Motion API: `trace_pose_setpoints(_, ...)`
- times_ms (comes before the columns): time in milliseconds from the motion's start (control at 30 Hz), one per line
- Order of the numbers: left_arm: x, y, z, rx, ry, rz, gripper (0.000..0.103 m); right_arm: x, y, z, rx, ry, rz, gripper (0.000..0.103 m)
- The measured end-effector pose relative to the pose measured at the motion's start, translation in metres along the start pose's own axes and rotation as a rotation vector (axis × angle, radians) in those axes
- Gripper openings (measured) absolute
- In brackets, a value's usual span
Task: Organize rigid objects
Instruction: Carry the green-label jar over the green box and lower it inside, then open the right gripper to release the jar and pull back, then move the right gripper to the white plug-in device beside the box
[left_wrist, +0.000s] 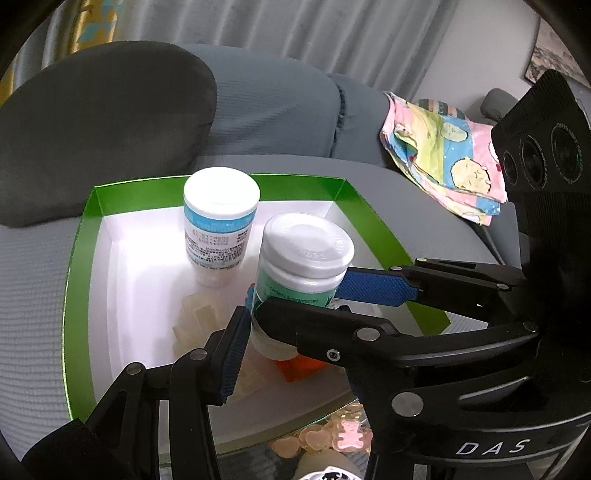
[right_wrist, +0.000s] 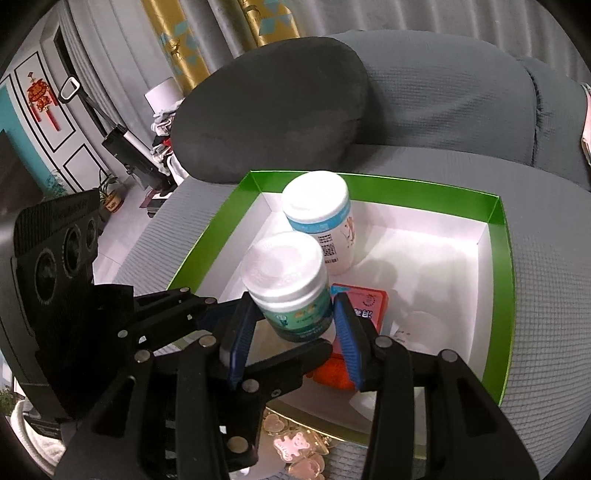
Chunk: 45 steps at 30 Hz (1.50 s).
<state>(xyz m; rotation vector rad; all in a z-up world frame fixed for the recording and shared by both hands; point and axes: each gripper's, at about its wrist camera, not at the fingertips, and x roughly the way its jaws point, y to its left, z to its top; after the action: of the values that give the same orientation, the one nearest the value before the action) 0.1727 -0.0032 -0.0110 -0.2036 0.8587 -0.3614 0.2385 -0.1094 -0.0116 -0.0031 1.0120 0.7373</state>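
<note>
Green-walled box (right_wrist: 369, 184): your right gripper (right_wrist: 293, 308) clamps the green-label bottle (right_wrist: 291, 295) low inside it, over the orange carton (right_wrist: 369, 302). The left gripper (right_wrist: 207, 310) is spread and empty alongside. Placing appears in hand; next, find bare floor, set it upright, then release.

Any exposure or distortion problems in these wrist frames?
Left wrist: white floor of the green box blown out, green-label bottle lid sharp. Right wrist: box rim bows from fisheye, soft shadow beside the blue-label bottle. Both: dark vignette corners.
</note>
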Motion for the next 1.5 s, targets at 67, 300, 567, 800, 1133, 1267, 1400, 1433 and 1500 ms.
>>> trace_pose_setpoints(67,0.001,0.000,0.000,0.001,0.005,-0.001,0.048,0.001,-0.002,0.000,0.002,0.003,0.001,0.044)
trace_pose_setpoints(300,0.002,0.002,0.001,-0.011,0.018,0.016,0.048,0.002,-0.005,0.003,0.014,0.006,-0.021,0.044)
trace_pose_setpoints(567,-0.007,0.018,-0.003,-0.086,0.018,0.074,0.089,-0.015,-0.008,0.001,0.028,-0.037,-0.114,0.076)
trace_pose_setpoints(800,-0.033,0.021,-0.011,-0.097,-0.001,0.154,0.099,-0.043,-0.009,-0.005,0.043,-0.086,-0.156,0.080)
trace_pose_setpoints(1133,-0.088,0.032,-0.033,-0.135,-0.066,0.232,0.099,-0.092,-0.009,-0.030,0.049,-0.131,-0.197,0.083)
trace_pose_setpoints(1267,-0.096,0.031,-0.047,-0.146,-0.059,0.243,0.099,-0.098,-0.009,-0.045,0.051,-0.116,-0.210,0.083)
trace_pose_setpoints(1400,-0.100,0.024,-0.066,-0.134,-0.039,0.245,0.099,-0.100,-0.008,-0.064,0.065,-0.089,-0.196,0.083)
trace_pose_setpoints(1433,-0.100,0.023,-0.070,-0.129,-0.032,0.246,0.099,-0.099,-0.008,-0.068,0.068,-0.080,-0.190,0.083)
trace_pose_setpoints(1500,-0.095,0.016,-0.081,-0.100,-0.010,0.254,0.099,-0.096,-0.006,-0.079,0.076,-0.054,-0.167,0.083)
